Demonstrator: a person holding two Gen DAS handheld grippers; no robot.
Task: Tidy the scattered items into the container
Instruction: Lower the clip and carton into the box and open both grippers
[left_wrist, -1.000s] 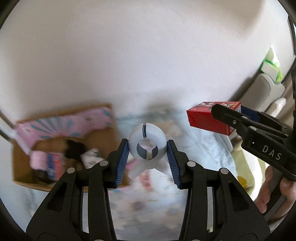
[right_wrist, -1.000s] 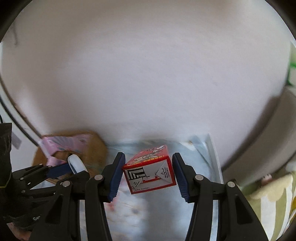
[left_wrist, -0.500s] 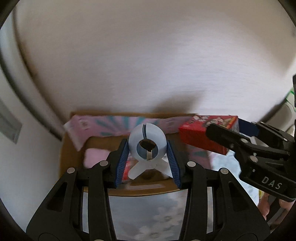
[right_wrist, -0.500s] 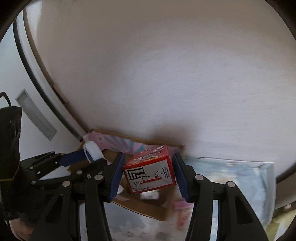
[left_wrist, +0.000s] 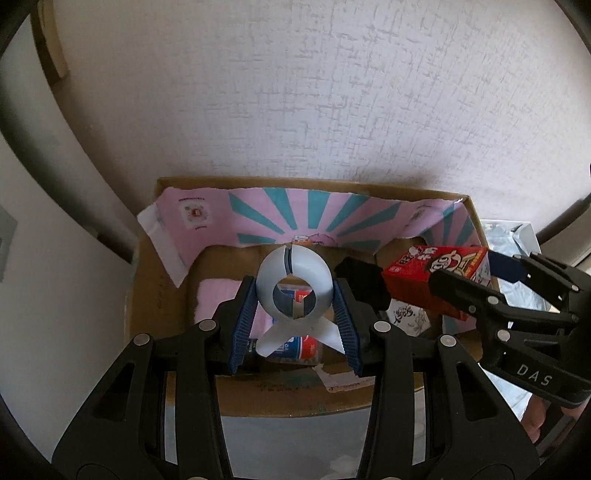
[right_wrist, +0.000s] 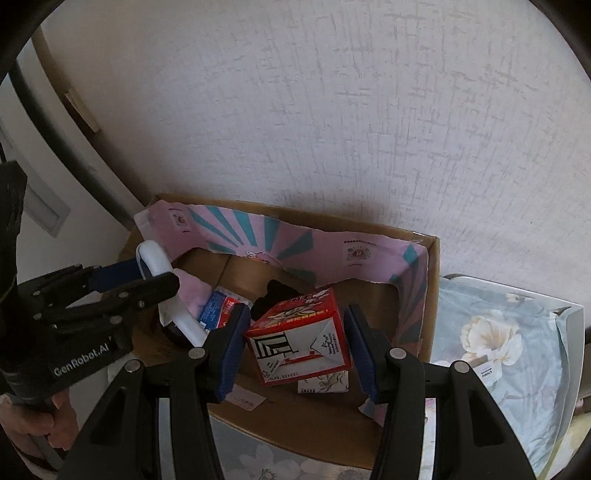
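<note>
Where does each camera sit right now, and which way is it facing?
Left wrist: on the left gripper, angled down into the cardboard box; its fingers clamp a white clip.
Right wrist: on the right gripper, facing down into the box; its fingers clamp a red carton.
Shared: both show the box, both held items and the opposite gripper.

Your cardboard box stood against the wall. Over it, you held the ring-shaped clip in your left gripper and, to its right, the carton in your right gripper. Right of the box lay a cloth.
</note>
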